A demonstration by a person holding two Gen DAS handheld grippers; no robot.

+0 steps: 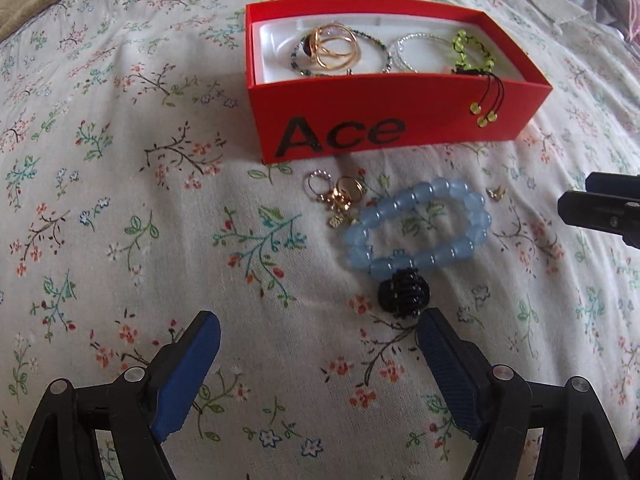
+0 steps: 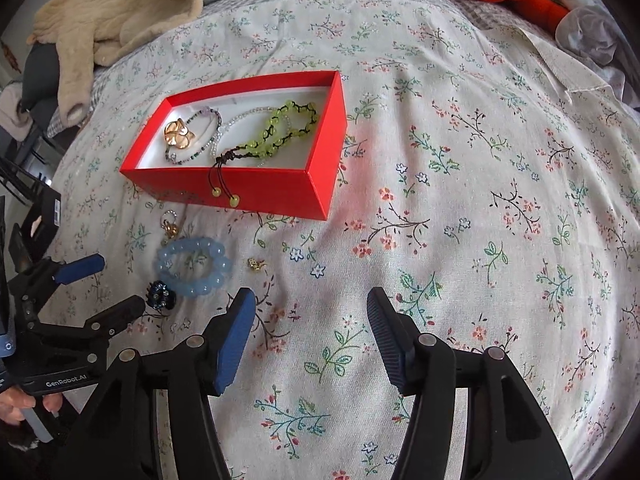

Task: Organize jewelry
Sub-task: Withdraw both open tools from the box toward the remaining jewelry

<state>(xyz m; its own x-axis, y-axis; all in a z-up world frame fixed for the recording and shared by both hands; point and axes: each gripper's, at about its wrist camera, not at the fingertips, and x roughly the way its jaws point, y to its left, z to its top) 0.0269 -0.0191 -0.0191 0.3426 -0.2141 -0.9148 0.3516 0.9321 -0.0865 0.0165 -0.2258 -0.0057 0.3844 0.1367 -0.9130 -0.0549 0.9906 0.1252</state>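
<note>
We hover both grippers over a floral bedspread (image 1: 120, 160), each empty, with a red box (image 1: 400, 120) as our landmark. Nearest us, the left gripper (image 1: 320, 340) spreads its blue fingers (image 1: 188, 372) wide, touching nothing; a black beaded clip (image 1: 400, 295) lies just past its right fingertip. The right gripper (image 2: 312, 320) stands moderately open over bare cloth, well to the near side of the box. Just beyond the clip, touching it, sits a blue bead bracelet (image 1: 418, 232), then a cluster of gold and silver rings (image 1: 334, 196) and a tiny gold charm (image 1: 496, 193), all loose on the near side of the box. Inside the box lie gold rings (image 1: 334, 50), beaded bracelets and a green bracelet (image 1: 472, 54), its cords hanging over the front wall. We judge the risks plain: soft bedding could swallow small pieces under a pressing finger, the clip could drag the bracelet along, and a passing finger could snag the dangling cords.
</note>
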